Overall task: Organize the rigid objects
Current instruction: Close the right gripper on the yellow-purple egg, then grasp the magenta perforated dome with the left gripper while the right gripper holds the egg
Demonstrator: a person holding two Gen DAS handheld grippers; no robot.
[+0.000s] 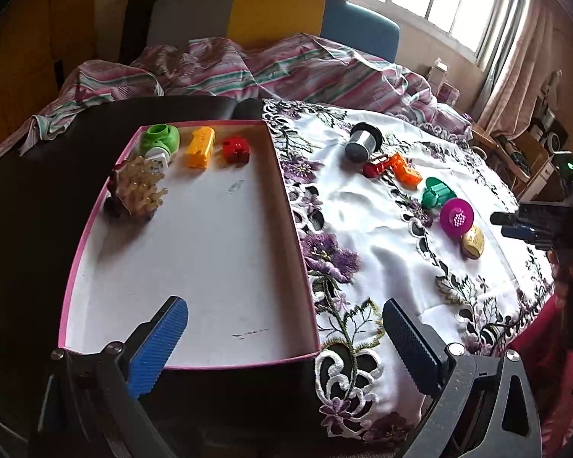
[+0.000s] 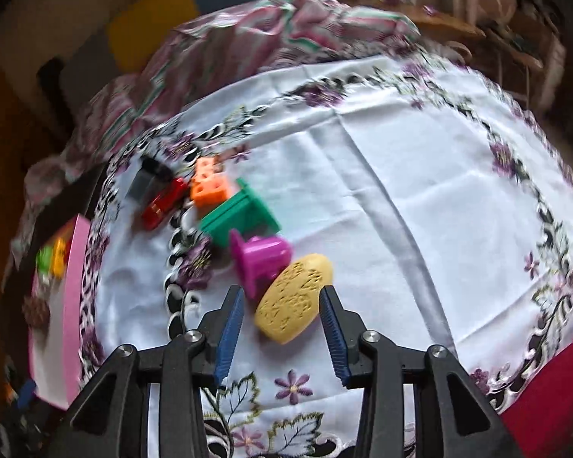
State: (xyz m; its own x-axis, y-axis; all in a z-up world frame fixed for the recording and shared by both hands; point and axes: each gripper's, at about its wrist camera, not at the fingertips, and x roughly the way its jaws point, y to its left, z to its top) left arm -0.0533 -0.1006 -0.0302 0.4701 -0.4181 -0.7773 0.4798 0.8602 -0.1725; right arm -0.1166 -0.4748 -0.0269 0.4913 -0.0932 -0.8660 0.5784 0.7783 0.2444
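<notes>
My right gripper [image 2: 282,328] jaws are gaping around the yellow oval piece [image 2: 294,297], low centre; left gripper [image 1: 286,339] jaws are standing wide, empty.

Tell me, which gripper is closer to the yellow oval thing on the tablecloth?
Right. The right gripper hovers open just in front of the yellow oval piece, not touching. The left gripper is over by the pink box's near corner, far away.
</notes>
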